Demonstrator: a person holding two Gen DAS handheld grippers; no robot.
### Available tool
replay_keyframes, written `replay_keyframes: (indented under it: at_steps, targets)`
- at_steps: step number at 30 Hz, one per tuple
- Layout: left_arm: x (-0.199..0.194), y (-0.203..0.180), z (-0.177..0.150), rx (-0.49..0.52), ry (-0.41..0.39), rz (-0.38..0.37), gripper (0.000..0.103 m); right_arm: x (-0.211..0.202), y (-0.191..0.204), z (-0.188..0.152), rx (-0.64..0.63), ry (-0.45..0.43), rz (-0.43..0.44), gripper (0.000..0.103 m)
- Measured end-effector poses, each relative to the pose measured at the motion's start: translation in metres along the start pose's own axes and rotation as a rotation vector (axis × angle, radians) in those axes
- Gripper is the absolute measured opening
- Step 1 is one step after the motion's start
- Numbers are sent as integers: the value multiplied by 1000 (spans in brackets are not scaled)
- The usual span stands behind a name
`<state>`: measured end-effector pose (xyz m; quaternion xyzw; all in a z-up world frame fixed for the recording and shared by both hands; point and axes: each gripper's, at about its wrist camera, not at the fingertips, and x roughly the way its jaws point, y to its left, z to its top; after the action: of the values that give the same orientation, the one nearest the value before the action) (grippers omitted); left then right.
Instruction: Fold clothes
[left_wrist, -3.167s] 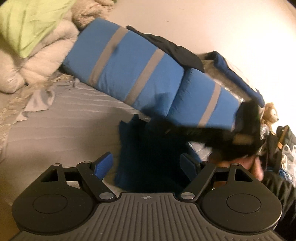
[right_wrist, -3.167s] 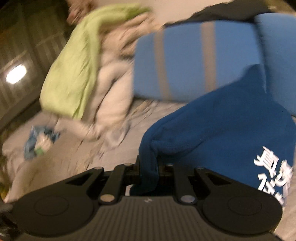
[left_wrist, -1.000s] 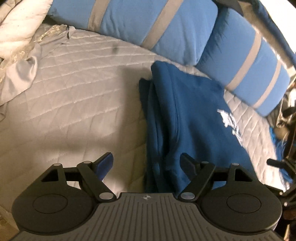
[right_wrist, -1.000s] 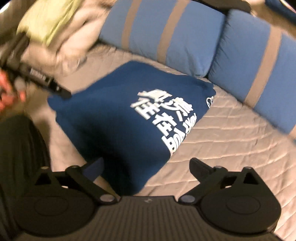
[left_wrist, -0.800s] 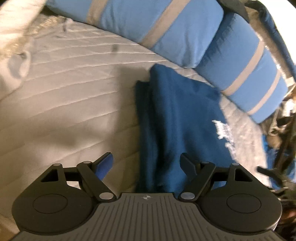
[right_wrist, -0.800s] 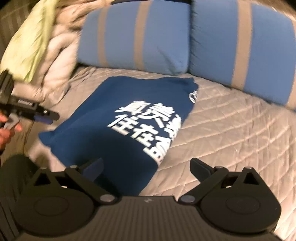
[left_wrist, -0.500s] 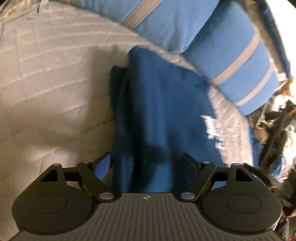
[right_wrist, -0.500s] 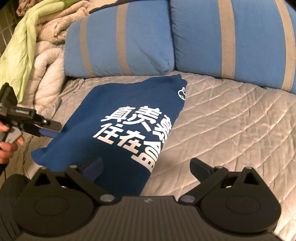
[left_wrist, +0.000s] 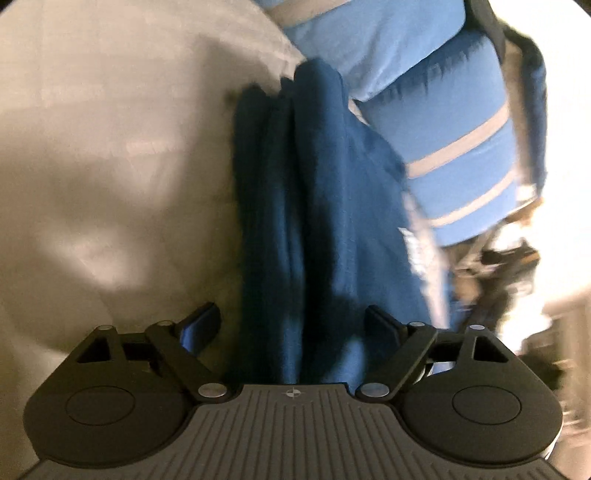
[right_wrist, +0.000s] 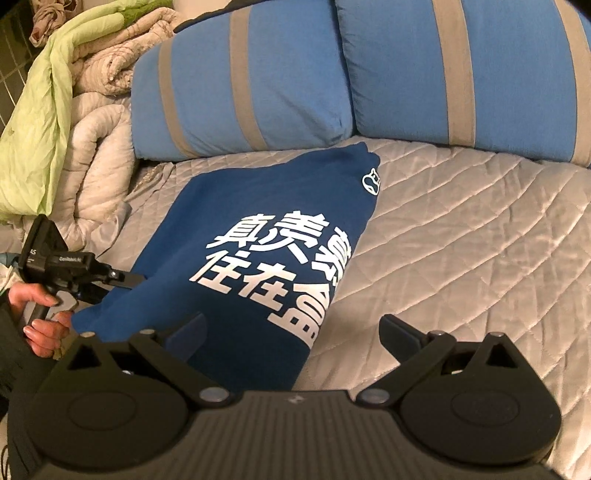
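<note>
Left gripper (left_wrist: 291, 321) jaws apart, straddling the folded edge of the dark blue sweatshirt with white printed characters (right_wrist: 258, 258). Right gripper (right_wrist: 291, 332) jaws apart over its near hem. Sweatshirt lies flat on the grey quilted bed (right_wrist: 461, 240); blue grey-striped pillows (right_wrist: 332, 74) beyond.

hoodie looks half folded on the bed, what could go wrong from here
1. The left gripper is open around several stacked layers at the hoodie edge; closing may catch only some, and the fold could slip apart.
2. The hoodie's top lies close to the pillows; a fold that way might bunch against them.
3. The right gripper is open, holding nothing, so a one-sided lift could skew the fold.
</note>
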<state>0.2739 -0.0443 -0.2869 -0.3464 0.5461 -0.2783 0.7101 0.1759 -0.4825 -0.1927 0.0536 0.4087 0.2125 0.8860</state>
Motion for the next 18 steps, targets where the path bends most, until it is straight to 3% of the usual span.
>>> replay_keyframes:
  at_steps: [2,8,18]
  targets:
    - [4,7,-1,-36,23,-52,67,4,0,3,1,2,-10,103]
    - [9,13,-6,-41,15,-58,44,17,0,14,3,7,-41,103]
    - [1,12,-7,0,-11,-58,38,61,-5,44,28,-16,-99,103]
